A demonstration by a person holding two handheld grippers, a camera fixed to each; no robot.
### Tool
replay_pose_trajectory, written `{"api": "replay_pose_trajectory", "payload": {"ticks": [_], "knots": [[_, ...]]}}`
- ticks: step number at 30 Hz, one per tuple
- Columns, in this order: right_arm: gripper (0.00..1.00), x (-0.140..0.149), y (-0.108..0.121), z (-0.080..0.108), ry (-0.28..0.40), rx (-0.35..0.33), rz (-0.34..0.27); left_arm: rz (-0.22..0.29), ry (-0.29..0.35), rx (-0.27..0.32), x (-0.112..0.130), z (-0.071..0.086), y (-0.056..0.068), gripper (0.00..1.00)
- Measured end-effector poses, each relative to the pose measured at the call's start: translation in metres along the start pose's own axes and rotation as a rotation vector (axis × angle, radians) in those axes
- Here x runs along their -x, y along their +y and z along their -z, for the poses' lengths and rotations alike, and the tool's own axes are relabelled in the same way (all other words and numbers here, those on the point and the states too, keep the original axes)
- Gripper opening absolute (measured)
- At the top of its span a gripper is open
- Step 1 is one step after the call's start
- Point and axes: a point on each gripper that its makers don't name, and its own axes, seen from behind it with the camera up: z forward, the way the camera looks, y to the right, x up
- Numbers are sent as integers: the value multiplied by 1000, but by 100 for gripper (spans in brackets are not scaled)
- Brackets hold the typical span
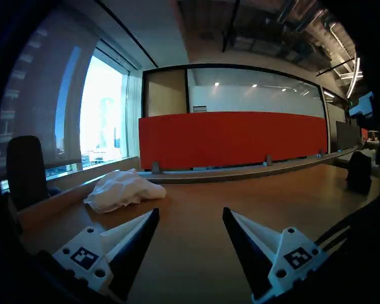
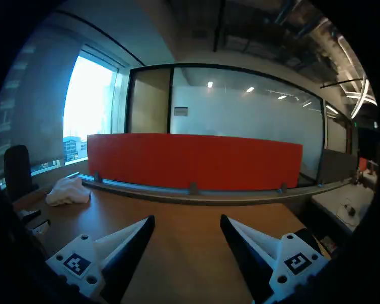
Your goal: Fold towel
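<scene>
Left gripper (image 1: pixel 190 220) and right gripper (image 2: pixel 187 223) gape wide, empty, above the desk (image 1: pixel 251 192); the crumpled towel (image 1: pixel 123 190) lies near the window, best pinched by its corners and spread first

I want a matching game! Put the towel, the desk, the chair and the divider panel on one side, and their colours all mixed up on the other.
Things:
1. towel
2. desk
3. chair
4. divider panel

Colours:
A. black
B. red
C. white
D. brown

Pairs: 1-C, 2-D, 3-A, 4-B
</scene>
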Motion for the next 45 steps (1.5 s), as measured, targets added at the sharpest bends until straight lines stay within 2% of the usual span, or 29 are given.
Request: {"api": "replay_pose_trajectory", "payload": {"ticks": [6,12,21,33,37,45], "knots": [[100,-1,-4,-2,2,-5,23,25,15,-9,5,-3,-3,93],[100,-3,-4,-6,6,-8,23,16,32,2,3,-3,-2,93],[100,1,-4,-11,-1,-11,31,43,44,-6,2,1,-7,93],[100,8,0,-14,-4,-7,24,45,49,-6,3,2,-9,93],[100,7,5,-14,12,-2,34,46,49,-7,3,1,-9,93],[100,-9,30,-5,76,41,36,47,50,-7,6,1,-9,93]]}}
